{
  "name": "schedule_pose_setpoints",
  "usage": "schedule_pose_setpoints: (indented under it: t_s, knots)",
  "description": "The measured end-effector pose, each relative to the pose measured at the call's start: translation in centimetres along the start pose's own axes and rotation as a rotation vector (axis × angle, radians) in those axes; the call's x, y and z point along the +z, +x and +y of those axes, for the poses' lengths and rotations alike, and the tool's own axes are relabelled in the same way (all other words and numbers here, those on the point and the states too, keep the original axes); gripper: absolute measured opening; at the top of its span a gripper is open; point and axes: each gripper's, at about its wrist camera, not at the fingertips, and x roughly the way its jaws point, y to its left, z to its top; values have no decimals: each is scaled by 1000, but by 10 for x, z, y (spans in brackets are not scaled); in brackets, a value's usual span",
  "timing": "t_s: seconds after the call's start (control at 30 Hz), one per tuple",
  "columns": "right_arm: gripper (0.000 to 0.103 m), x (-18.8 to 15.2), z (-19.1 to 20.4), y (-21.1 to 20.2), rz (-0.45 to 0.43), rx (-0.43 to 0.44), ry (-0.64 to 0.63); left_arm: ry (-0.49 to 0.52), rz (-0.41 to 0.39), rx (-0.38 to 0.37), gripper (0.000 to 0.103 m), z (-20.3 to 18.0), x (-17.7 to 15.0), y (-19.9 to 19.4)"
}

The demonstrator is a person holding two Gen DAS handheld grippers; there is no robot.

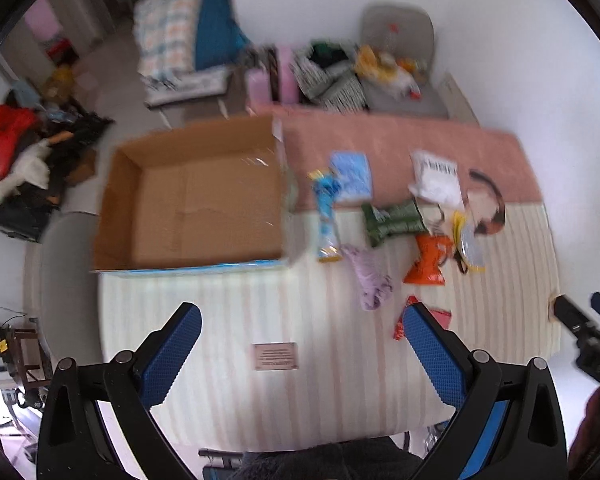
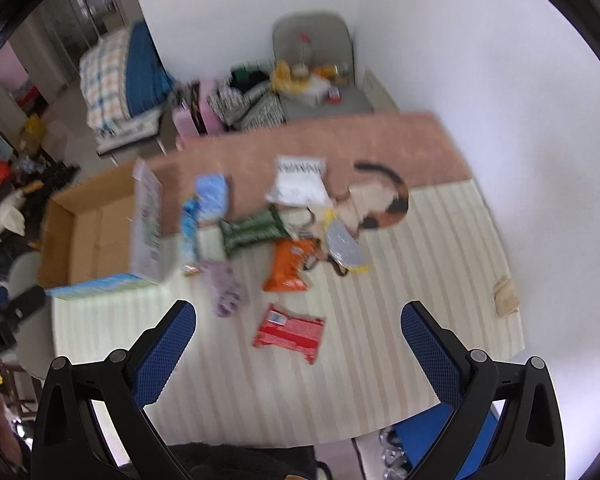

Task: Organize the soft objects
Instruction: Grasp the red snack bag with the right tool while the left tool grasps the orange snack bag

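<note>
Both your wrist cameras look down from above the counter's (image 1: 228,400) near edge toward its far edge, sharing the counter top.

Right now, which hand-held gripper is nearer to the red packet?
Right. The red packet lies just ahead between the open right hand-held gripper fingers; the open left hand-held gripper is off to its left.

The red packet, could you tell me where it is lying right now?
The red packet lies flat on the striped cloth, nearest the person, in front of the orange packet and right of the lilac cloth.
</note>
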Motion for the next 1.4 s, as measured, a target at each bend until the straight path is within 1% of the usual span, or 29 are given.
schedule_pose_setpoints:
  t_s: [0.1,0.17,0.23,0.3,0.37,0.5,0.53,0.57,0.63,0.67,0.7,0.73,0.8,0.9,0.97,1.0,1.03,1.07,1.1,1.13,1.2,1.23,1.27,1.3,1.33,1.37,1.4]
  knots:
    - [103,-2,0,67,93,7,-108,42,102,7,103,-22,11,60]
    - [103,-10,10,113,163,-1,-216,50,159,16,103,-31,9,89]
    - [103,-23,23,156,232,9,-318,39,236,18,103,-33,2,119]
    - [103,-37,36,197,301,25,-405,31,270,41,103,-34,-3,137]
    - [103,-50,47,231,341,33,-480,29,313,61,103,-34,-10,155]
    - [103,-69,64,274,344,46,-612,36,350,101,103,-37,-15,178]
    - [102,-73,66,283,352,43,-626,37,355,109,103,-38,-15,181]
    - [98,-78,67,294,372,38,-624,36,359,110,103,-39,-14,185]
    - [92,-82,61,304,397,73,-572,32,369,110,103,-42,-10,189]
    - [87,-82,55,308,409,93,-518,31,366,110,103,-44,-7,190]
    - [80,-81,46,311,425,116,-448,32,360,112,103,-47,-3,190]
    - [77,-80,34,313,441,130,-377,34,351,103,103,-52,1,189]
    - [72,-79,0,321,473,127,-179,42,340,86,103,-61,8,187]
    - [72,-83,-59,330,463,78,109,64,321,46,103,-88,25,187]
    - [72,-91,-99,337,459,87,302,84,319,19,103,-108,34,192]
    - [72,-96,-111,339,464,107,361,98,325,5,103,-118,39,197]
    - [72,-98,-121,342,468,136,396,121,335,-11,103,-134,45,204]
    - [75,-102,-128,343,466,170,417,140,344,-25,103,-146,49,211]
    - [78,-105,-133,342,458,187,420,163,357,-40,103,-160,52,220]
    - [79,-107,-135,342,448,188,411,190,377,-61,103,-176,57,233]
    - [79,-115,-139,335,436,194,383,230,415,-78,103,-196,61,254]
    - [79,-119,-140,336,440,195,372,252,439,-80,100,-206,62,267]
    - [79,-124,-141,340,448,191,367,272,468,-84,93,-214,62,280]
    - [79,-127,-143,341,452,194,364,286,489,-79,89,-219,62,290]
    - [79,-130,-141,348,455,197,360,305,515,-66,78,-224,60,303]
    - [79,-135,-141,351,458,200,355,315,531,-62,60,-225,58,311]
    - [79,-139,-139,353,461,204,350,325,544,-56,53,-226,57,316]
